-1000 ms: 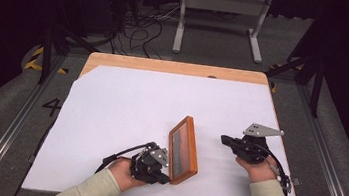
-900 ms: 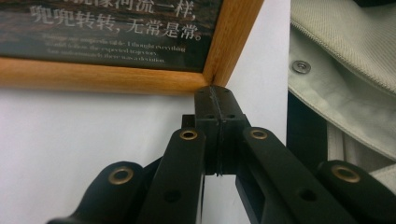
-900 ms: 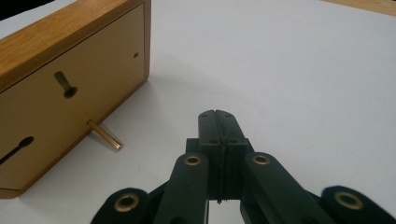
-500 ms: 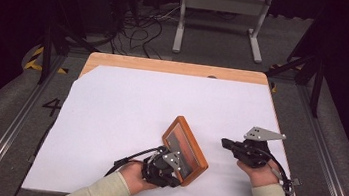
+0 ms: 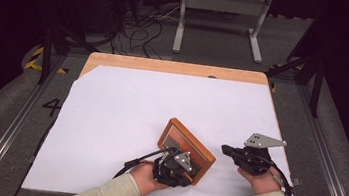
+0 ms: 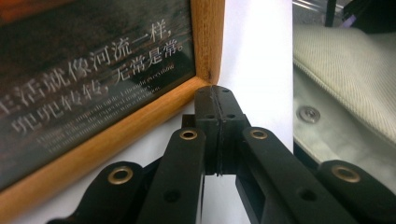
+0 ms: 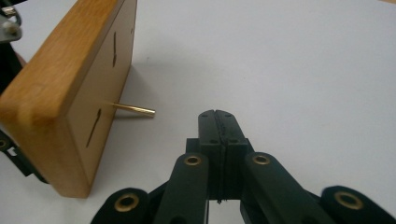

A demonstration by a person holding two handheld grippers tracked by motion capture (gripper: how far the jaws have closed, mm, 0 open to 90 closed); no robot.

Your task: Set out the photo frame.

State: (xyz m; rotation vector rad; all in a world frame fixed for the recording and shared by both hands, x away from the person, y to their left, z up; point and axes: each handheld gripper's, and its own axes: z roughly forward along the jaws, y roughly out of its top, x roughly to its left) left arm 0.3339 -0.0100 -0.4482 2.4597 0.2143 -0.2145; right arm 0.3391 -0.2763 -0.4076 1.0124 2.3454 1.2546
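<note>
So the wooden picture frame (image 5: 187, 150) is sitting near the front of the white surface (image 5: 126, 107), right against the left tool (image 5: 174, 166) and a little way off to the side of the right tool (image 5: 229, 150). From the high view its long axis is running diagonally, from close to the left tool out and away toward the far left of the surface.

The left tool (image 6: 215, 93) is clenched with nothing in it, its closed tip butting up against the frame's (image 6: 116, 135) corner, glass side with the printed text facing it. My guess is it's nudging or steadying the frame rather than gripping it.

The right tool (image 7: 217, 116) is also clenched and empty, facing the frame's back (image 7: 70, 93). A thin brass peg (image 7: 135, 109) is sticking out of the back toward the surface, so the frame is probably being propped on that.
</note>
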